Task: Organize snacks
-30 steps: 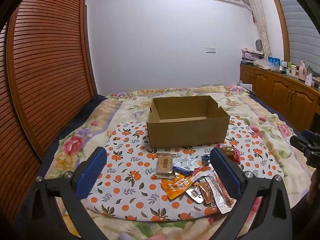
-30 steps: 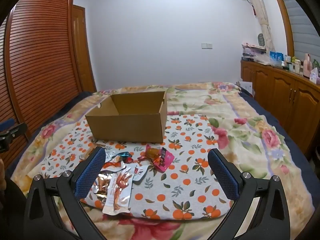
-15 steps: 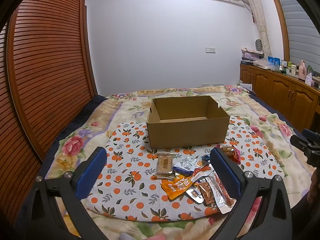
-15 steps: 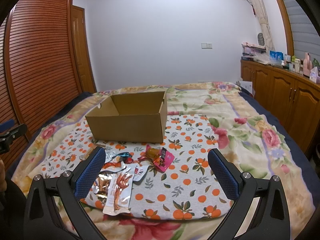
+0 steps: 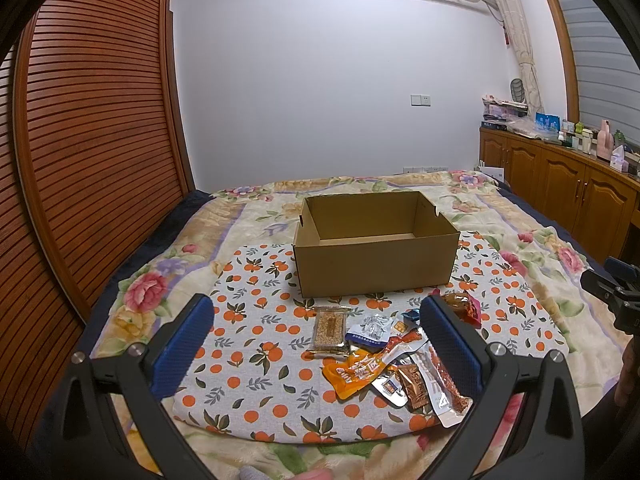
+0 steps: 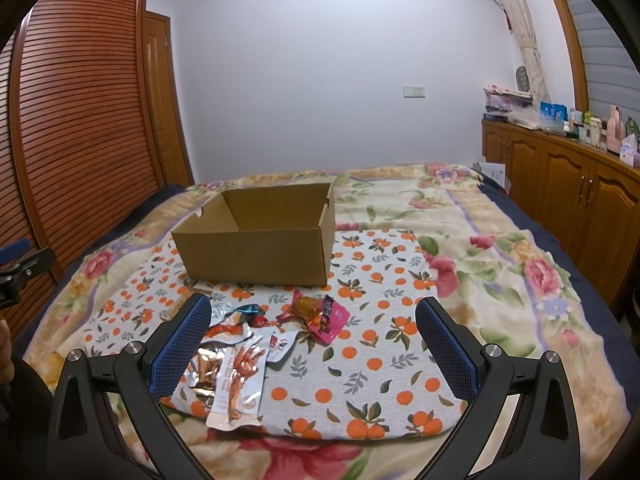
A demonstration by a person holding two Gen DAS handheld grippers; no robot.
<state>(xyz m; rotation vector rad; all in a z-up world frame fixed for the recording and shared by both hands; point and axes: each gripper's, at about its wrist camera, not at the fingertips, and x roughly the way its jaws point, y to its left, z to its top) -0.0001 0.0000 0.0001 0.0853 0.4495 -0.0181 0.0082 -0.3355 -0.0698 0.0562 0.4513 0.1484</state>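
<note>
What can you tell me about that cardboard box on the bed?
The cardboard box is plain brown corrugated card, rectangular, open-topped and empty as far as its inside shows, with small notches in its side rims. It sits upright on the orange-print cloth, behind the scattered snack packets. Neither gripper touches it.

1 cardboard box (image 5: 374,268); approx 9 snack pkts (image 5: 394,356); 1 mat (image 5: 248,344).

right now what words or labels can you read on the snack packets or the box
None can be read for sure.
Orange packet: large printed characters, too blurred.
White and blue packet: print too small.
Long white packet: lettering down its side, unreadable.
Pink packet: print blurred.
Cardboard box: no print visible.
</note>
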